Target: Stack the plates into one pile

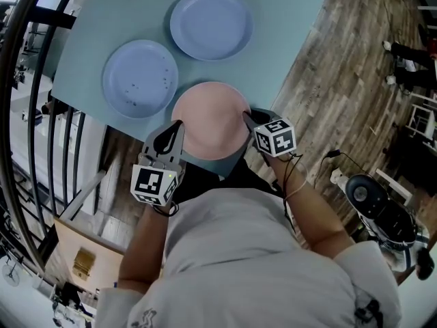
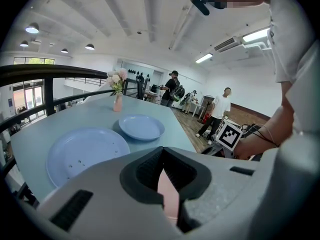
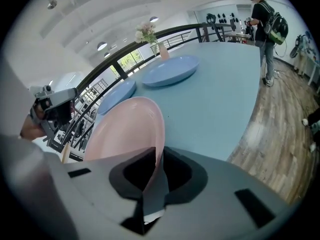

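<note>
- Left tongs [image 1: 176, 125] clenched on the left rim of the pink plate [image 1: 208, 115]. In the left gripper view the pink edge [image 2: 167, 194] sits pinched between the dark pads of the tongs [image 2: 162, 173].
- Right tongs [image 1: 247, 115] grasping the same plate at its right rim. In the right gripper view the rim [image 3: 127, 129] runs into the closed jaws of the tongs [image 3: 151, 170].
- Pink plate location: at the near edge of the table [image 1: 287, 33], held between both tongs and partly overhanging that edge toward the person. Cannot tell whether its underside touches the table.
- Near blue plate [image 1: 140, 78]: flat on the table, far-left of the pink plate, rims close together. Dark specks on its face.
- Far blue plate [image 1: 210, 24]: flat on the table, beyond the pink plate and just beside the near blue plate.
- Open room: bare table surface lies right of both blue plates, out to the table's right edge. Wooden floor [image 1: 341, 80] lies past that edge.
- Left boundary: a dark railing [image 1: 27, 80] runs close along the table's left side.
- Far end of table: a small vase of flowers [image 2: 118, 96] stands upright, well beyond the plates.
- Markings: each of the tongs carries a marker cube, left [image 1: 156, 183] and right [image 1: 275, 137], with black-and-white square patterns.
</note>
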